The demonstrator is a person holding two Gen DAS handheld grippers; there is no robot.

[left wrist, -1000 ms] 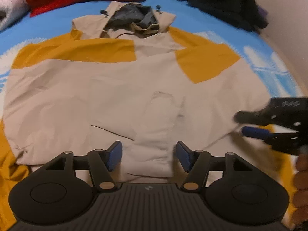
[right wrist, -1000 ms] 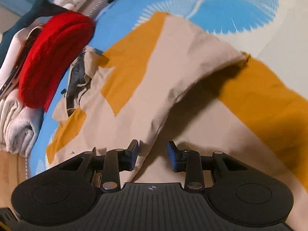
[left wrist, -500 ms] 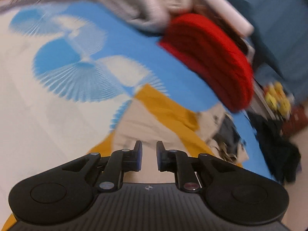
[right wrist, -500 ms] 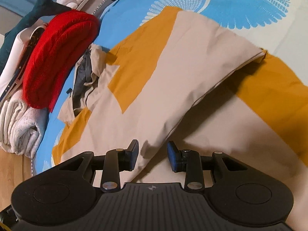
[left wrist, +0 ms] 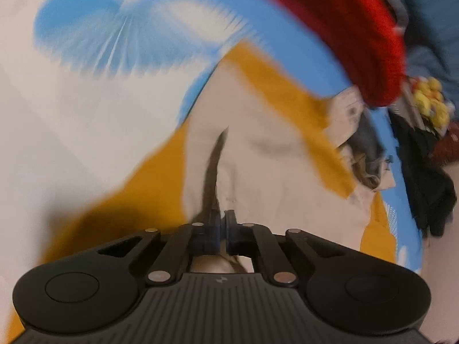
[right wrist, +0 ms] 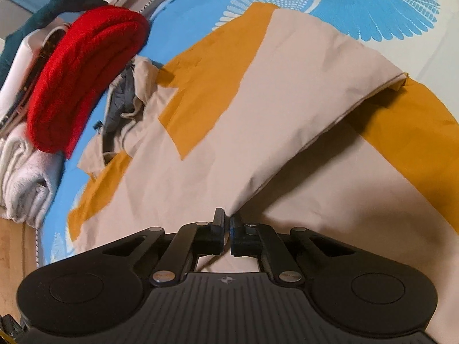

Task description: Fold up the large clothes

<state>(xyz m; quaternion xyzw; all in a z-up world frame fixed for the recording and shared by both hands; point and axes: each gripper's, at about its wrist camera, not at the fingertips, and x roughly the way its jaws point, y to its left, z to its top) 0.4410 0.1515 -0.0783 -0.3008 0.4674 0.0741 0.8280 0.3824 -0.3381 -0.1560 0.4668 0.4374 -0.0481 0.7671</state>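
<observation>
**Both grips set on the jacket, folding barely started**

The large beige-and-mustard hooded jacket [right wrist: 218,132] lies spread on the bed, over a blue-and-white feather-print bedsheet [right wrist: 373,3], hood [right wrist: 123,97] pointing toward the clutter at the far edge. Near the hood sit a folded red knitted blanket [right wrist: 83,77] and a rolled white towel [right wrist: 25,172]; a heap of dark clothes [left wrist: 424,177] shows in the left wrist view, which is badly blurred.

Right gripper [right wrist: 226,226]: jaws have just been closing and now stand pinched together on the beige fabric edge, where a raised flap of the jacket runs up and away over a mustard panel. One side looks already turned in over the body, shadow under it, so a first fold seems begun but not laid flat.

Left gripper [left wrist: 222,226]: jaws have also just been closing, now nearly together on a ridge of beige cloth with a dark crease rising from the fingers [left wrist: 213,223]. Blur makes the exact seam hard to tell.

Judgement: early stage. Both grips look secured, nothing carried across yet. Left to do: bring in the sides or sleeves, tuck the hood, fold the length in half, smooth out. The jacket is mostly open and wrinkled.
</observation>
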